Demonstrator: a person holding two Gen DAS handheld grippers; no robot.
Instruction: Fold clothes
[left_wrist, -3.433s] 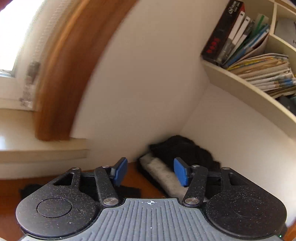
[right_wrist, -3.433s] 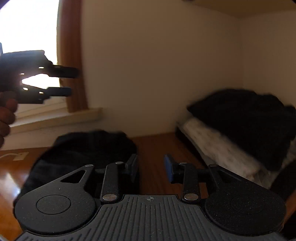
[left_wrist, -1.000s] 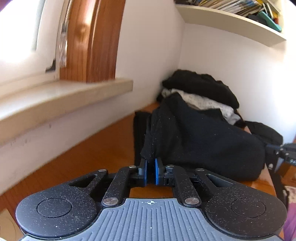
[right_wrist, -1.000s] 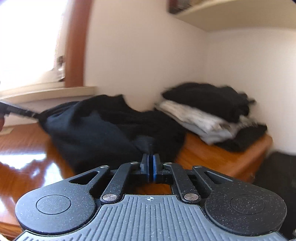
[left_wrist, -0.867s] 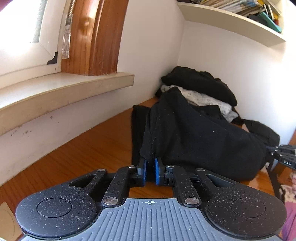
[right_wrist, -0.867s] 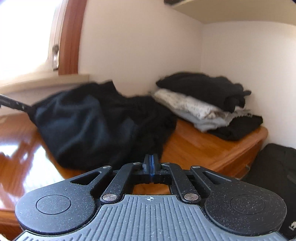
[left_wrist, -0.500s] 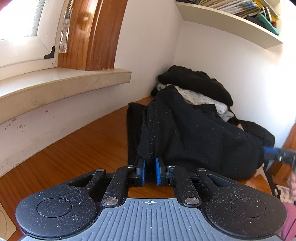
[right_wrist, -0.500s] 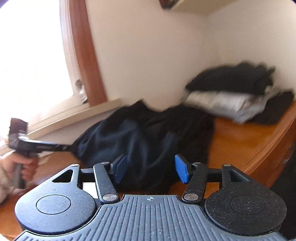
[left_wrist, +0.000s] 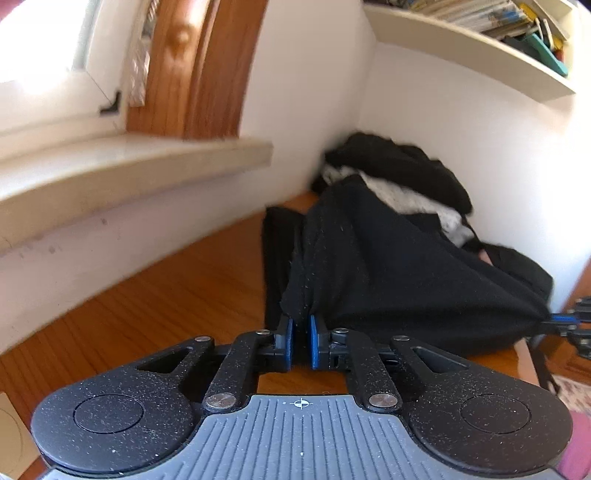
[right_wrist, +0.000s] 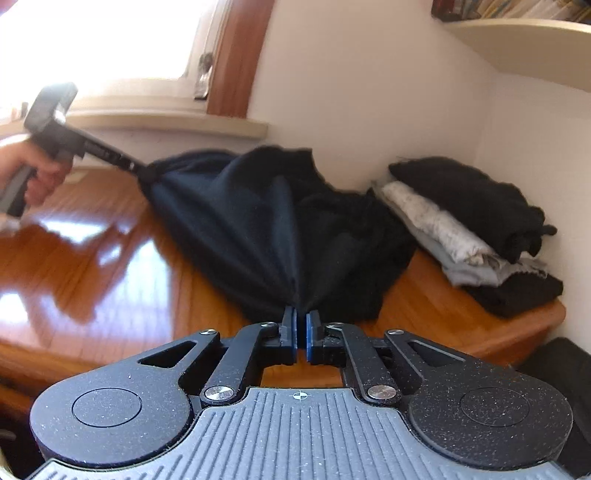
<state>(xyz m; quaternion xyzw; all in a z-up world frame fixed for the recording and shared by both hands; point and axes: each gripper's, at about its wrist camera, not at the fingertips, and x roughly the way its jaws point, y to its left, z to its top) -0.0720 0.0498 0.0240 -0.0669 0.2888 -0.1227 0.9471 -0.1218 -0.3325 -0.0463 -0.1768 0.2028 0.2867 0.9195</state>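
A black garment lies bunched on the wooden table, stretched between both grippers. My left gripper is shut on one corner of it, the cloth pinched between the blue pads. In the right wrist view the garment fans out from my right gripper, which is shut on its near edge. The left gripper shows there at the garment's far left end, held by a hand. The right gripper's tips appear at the right edge of the left wrist view.
A stack of folded clothes, black over white and grey, sits in the table's back corner against the wall. A window sill runs along the left wall, and a bookshelf hangs above. A dark bag lies beyond the table's right edge.
My right gripper let go, stood open half a second ago, then shut on the garment's near edge. The left gripper kept its grip and stayed put.
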